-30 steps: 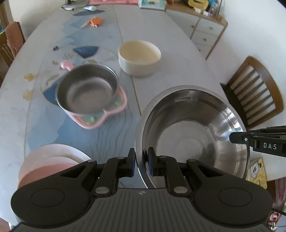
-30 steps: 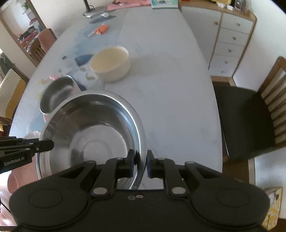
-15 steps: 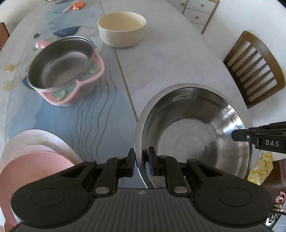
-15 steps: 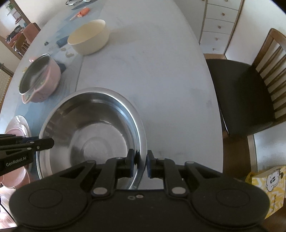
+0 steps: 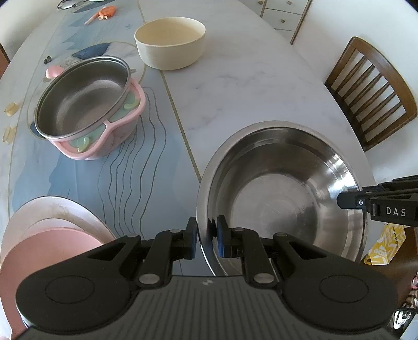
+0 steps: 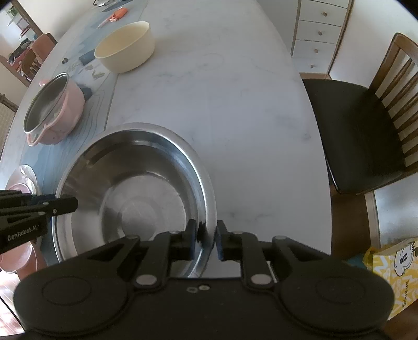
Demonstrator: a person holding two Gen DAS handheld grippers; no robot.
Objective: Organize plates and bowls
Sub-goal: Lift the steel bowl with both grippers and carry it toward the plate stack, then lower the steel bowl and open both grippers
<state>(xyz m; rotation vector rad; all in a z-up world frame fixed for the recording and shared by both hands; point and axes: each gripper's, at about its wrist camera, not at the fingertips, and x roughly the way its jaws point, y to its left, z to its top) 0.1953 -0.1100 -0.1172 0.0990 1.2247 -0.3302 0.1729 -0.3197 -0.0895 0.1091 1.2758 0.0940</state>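
Observation:
A large steel bowl (image 5: 282,198) sits near the table's front edge; it also shows in the right wrist view (image 6: 135,188). My left gripper (image 5: 206,236) is shut on its left rim. My right gripper (image 6: 205,238) is shut on its right rim and shows in the left wrist view (image 5: 350,202). A pink-cased steel bowl (image 5: 83,104) stands to the left. A cream bowl (image 5: 169,41) stands farther back. Stacked pink plates (image 5: 49,235) lie at the near left.
The oval marble table (image 6: 222,91) has a blue patterned mat (image 5: 125,167) on its left half. A wooden chair (image 6: 365,123) stands at the right. An orange tool (image 5: 104,13) lies at the far end. A yellow box (image 6: 392,264) sits on the floor.
Both grippers carried the steel bowl back toward the table's near edge and lower. The pink-cased bowl and cream bowl now appear closer. Both grips stayed shut on the rim.

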